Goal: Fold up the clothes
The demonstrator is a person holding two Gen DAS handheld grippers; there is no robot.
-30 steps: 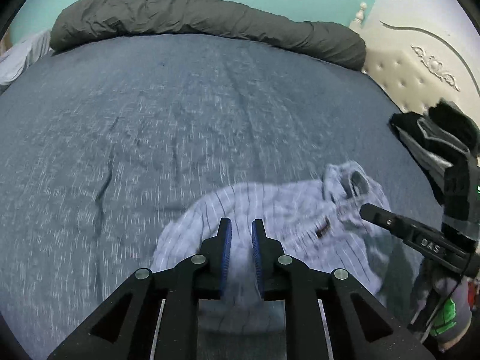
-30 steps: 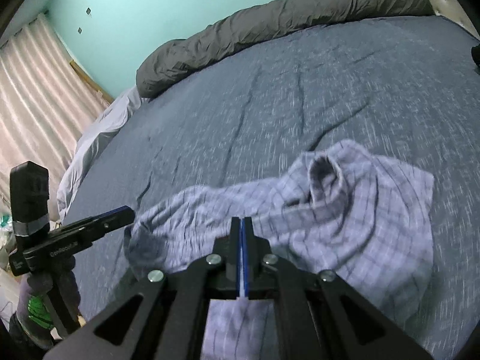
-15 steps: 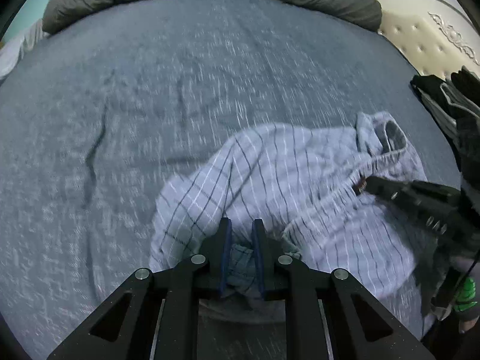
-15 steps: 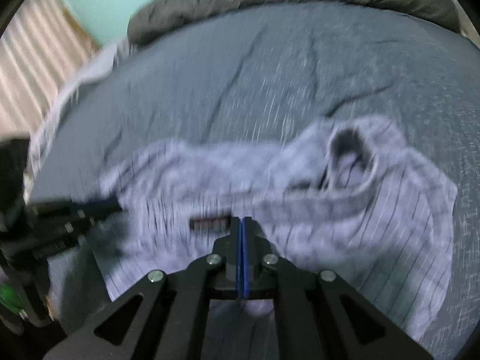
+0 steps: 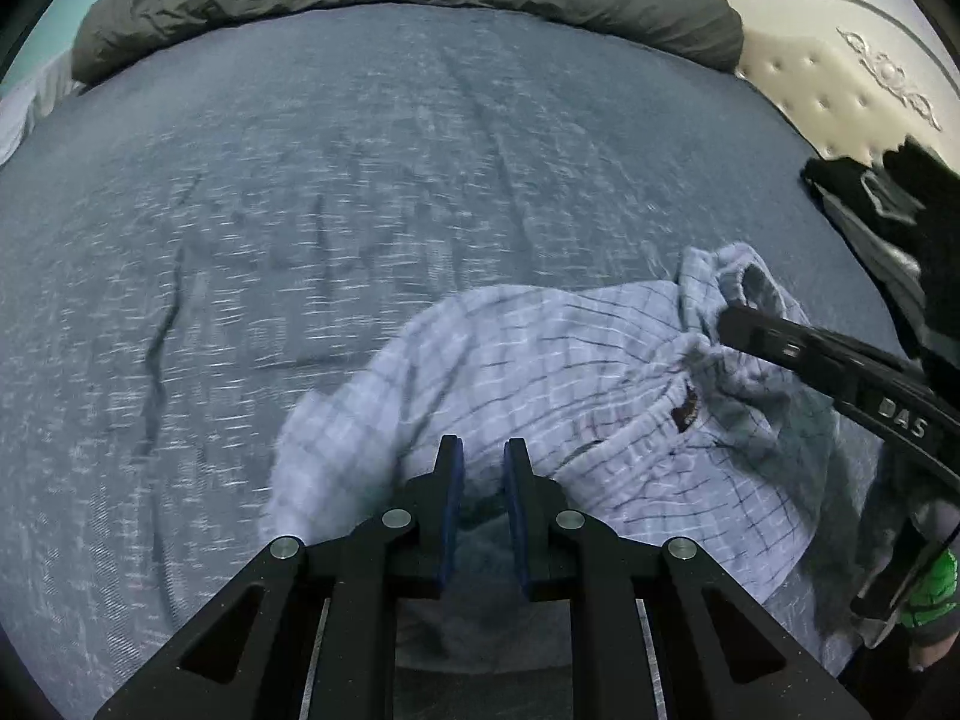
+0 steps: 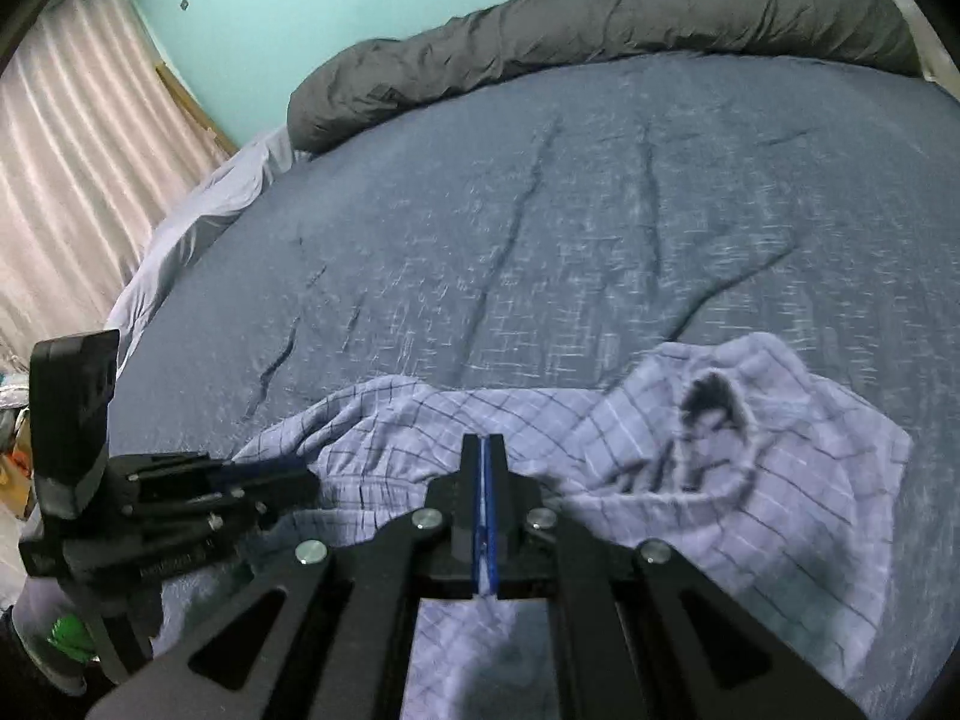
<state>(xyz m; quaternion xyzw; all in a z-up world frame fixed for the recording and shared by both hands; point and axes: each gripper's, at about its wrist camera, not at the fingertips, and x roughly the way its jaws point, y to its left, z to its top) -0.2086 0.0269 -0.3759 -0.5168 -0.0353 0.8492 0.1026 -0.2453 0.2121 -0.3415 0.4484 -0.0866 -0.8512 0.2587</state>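
Checked cloth garment (image 5: pixel 540 372) pinched by level right tongs (image 6: pixel 486 444); left tongs (image 5: pixel 483 450) slightly parted

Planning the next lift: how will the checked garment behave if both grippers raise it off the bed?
Probably floppy: the checked garment lies in soft bunched folds on the bed, so it should sag between the right gripper and left gripper. It looks thin, so likely light. The elastic-looking waistband may stay gathered.
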